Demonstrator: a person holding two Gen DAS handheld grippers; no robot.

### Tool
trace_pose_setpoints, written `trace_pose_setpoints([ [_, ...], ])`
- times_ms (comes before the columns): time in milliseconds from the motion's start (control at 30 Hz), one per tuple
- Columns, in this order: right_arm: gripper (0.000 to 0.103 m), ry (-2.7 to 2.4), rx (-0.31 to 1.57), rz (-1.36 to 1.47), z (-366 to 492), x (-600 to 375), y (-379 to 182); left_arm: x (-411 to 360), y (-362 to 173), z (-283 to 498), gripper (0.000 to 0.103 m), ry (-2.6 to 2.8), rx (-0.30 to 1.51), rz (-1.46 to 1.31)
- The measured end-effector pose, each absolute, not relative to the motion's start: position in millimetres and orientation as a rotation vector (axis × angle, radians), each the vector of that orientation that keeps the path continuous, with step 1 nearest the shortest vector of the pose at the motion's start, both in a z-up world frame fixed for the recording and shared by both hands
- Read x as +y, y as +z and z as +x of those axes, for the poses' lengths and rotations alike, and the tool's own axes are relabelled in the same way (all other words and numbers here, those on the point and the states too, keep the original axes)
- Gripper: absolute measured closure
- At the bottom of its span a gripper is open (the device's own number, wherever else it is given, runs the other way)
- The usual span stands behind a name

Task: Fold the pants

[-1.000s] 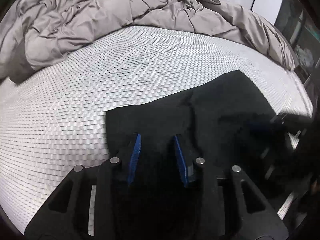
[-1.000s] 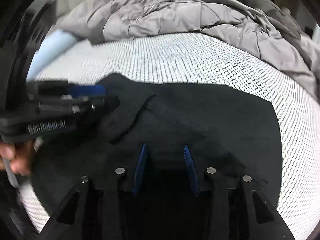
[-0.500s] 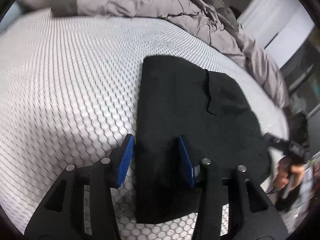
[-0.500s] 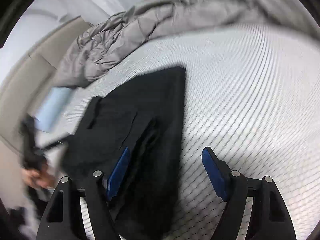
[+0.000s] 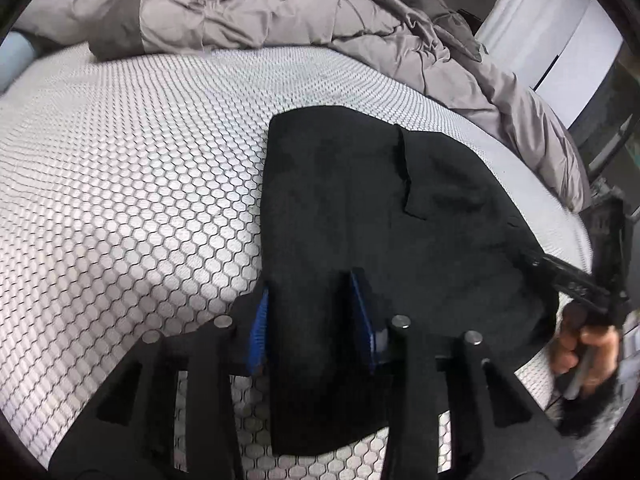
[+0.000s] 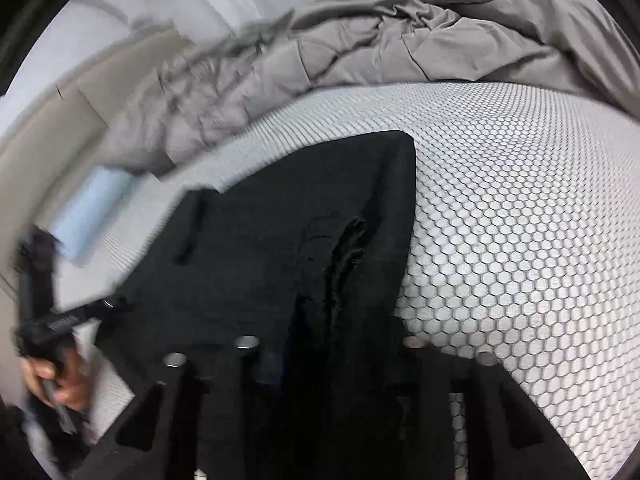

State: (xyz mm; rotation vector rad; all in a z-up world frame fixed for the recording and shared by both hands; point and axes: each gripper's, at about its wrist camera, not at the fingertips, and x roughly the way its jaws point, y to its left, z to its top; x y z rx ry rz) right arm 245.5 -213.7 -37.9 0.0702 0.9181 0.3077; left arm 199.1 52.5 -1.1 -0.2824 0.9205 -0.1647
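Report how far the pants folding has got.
Done: the black pants lie on the honeycomb mattress as a compact, layered rectangle, so at least one fold looks made. In hand: the left gripper straddles one end of the bundle with its jaws apart; the right gripper sits over the opposite end, its fingertips lost against the dark cloth. Left: probably a final fold or lift, then smoothing.

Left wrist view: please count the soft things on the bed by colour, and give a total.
Black: 1, the folded pants
Grey: 1, the crumpled duvet
Light blue: 1, a pillow, only partly in view
Total: 3
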Motion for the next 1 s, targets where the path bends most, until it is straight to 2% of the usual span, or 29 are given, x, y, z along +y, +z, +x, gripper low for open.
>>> trace_pose_setpoints([
  [33,0.047,0.308,0.924,0.075,243,-219,-36,50,3,193,0.070,-0.148,0.907,-0.249],
  [133,0.045,0.340,0.923,0.115,223,-232,-25,38,16,174,0.070,-0.106,0.857,-0.147],
  [233,0.030,0.458,0.934,0.207,200,-247,-26,28,32,154,0.064,-0.129,0.794,-0.101],
  [400,0.030,0.237,0.944,-0.111,178,-242,-43,25,37,128,0.060,-0.059,0.755,-0.091],
  [467,0.026,0.242,0.896,-0.126,162,-247,-35,27,39,117,0.044,-0.036,0.737,-0.102],
  [500,0.022,0.241,0.857,-0.129,153,-247,-29,27,40,109,0.039,-0.029,0.719,-0.109],
  [567,0.008,0.262,0.747,-0.124,132,-247,-15,24,44,97,0.018,-0.023,0.690,-0.101],
  [633,0.000,0.286,0.660,-0.120,115,-248,-6,19,49,82,0.008,-0.016,0.653,-0.089],
  [667,0.000,0.303,0.622,-0.116,105,-250,-3,16,51,75,0.000,-0.012,0.635,-0.083],
  [833,0.000,0.343,0.526,0.000,83,-253,3,-1,62,45,0.001,-0.044,0.555,-0.057],
  [1000,0.000,0.327,0.508,0.006,94,-240,3,-17,67,31,0.001,-0.088,0.513,-0.021],
])
